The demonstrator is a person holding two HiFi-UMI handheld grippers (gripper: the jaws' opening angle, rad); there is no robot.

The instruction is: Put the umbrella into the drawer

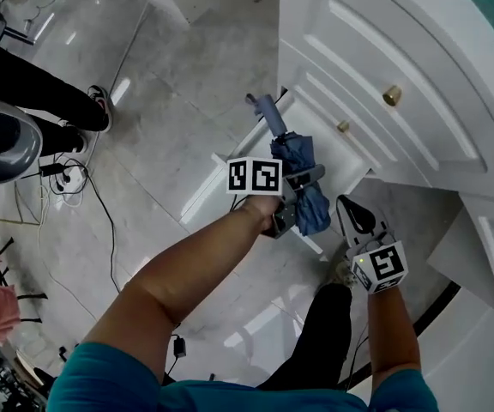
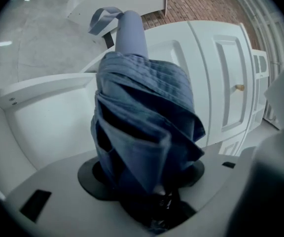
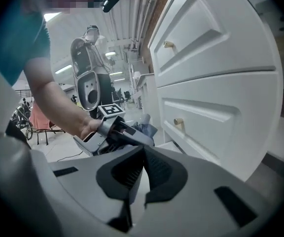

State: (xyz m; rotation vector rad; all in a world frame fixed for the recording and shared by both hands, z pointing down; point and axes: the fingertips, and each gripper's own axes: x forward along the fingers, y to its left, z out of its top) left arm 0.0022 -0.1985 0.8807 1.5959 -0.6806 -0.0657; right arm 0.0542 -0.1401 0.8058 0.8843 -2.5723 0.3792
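Pale marble floor [image 1: 170, 84] runs up to a white dresser [image 1: 384, 50] whose bottom drawer [image 2: 43, 127] stands pulled out. The left tongs [image 2: 142, 181] are clamped wide around the bunched cloth end of the folded blue umbrella [image 2: 142, 112]. Its handle end points away from them, over the drawer's open inside. The umbrella is in the air and touches neither the drawer nor the floor. The right tongs [image 3: 142, 167], just beside it on the dresser side, have their jaws together on nothing.

Folded blue umbrella [image 1: 303, 166] over open drawer [image 2: 43, 85]
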